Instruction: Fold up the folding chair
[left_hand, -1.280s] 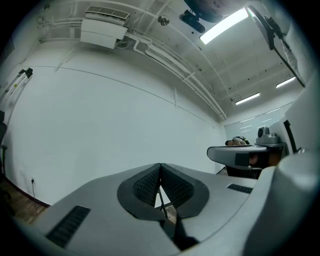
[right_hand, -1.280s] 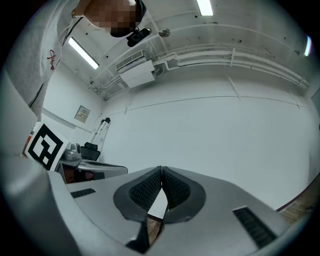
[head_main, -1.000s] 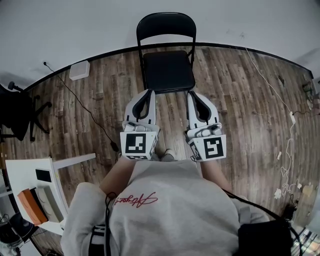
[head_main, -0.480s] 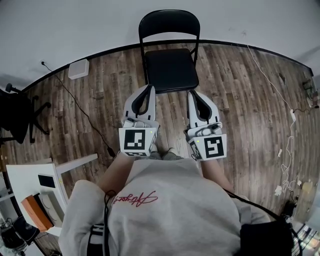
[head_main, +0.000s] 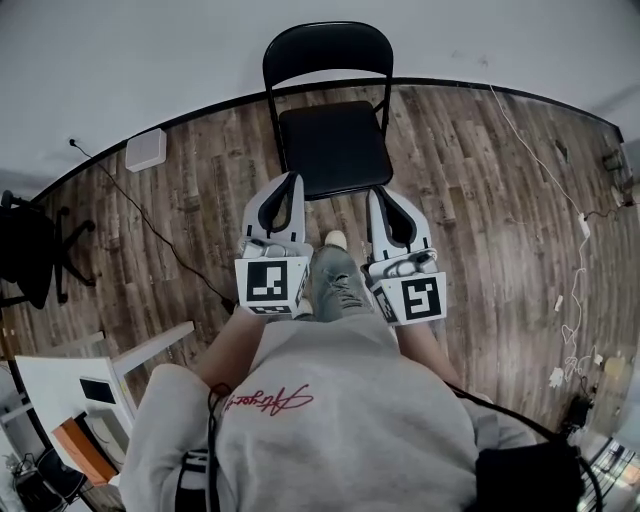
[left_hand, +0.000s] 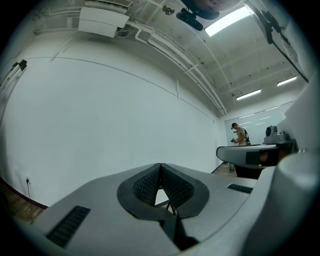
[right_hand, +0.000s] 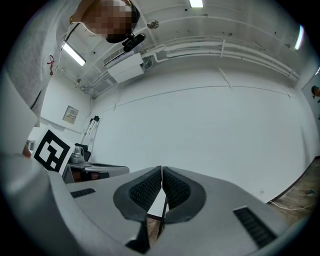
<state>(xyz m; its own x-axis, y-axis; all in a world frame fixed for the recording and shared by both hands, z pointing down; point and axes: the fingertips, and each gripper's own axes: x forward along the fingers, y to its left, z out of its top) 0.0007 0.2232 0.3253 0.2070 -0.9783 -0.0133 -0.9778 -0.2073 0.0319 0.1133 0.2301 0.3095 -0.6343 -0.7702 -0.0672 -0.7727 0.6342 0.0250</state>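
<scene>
The folding chair (head_main: 335, 150) stands unfolded on the wooden floor (head_main: 480, 220). Its seat lies flat and its rounded back rests close to the white wall (head_main: 150, 60).

On the person's side of the chair, the left tongs (head_main: 292, 180) and the right tongs (head_main: 372, 194) point level toward it, one at each front corner of the seat. In the head view their tips lie just beside those corners; whether they touch the chair I cannot tell. Both tongs are clenched, ribbed pads pressed together on themselves. The person's leg (head_main: 338, 285) and shoe (head_main: 335, 240) show between them, in front of the seat's front edge.

Left of the chair, a small white box (head_main: 146, 149) sits on the floor by the wall, and a thin black cable (head_main: 150, 225) runs from there toward the person. Farther left stands a dark office chair (head_main: 30, 245). Well to the left of the chair and nearer the person is a white surface (head_main: 60, 375) carrying a dark flat item (head_main: 97, 390), with an orange block (head_main: 85, 450) at its lower edge; what these are I cannot tell. Right of the chair, white cords (head_main: 575, 290) trail across the floor.
</scene>
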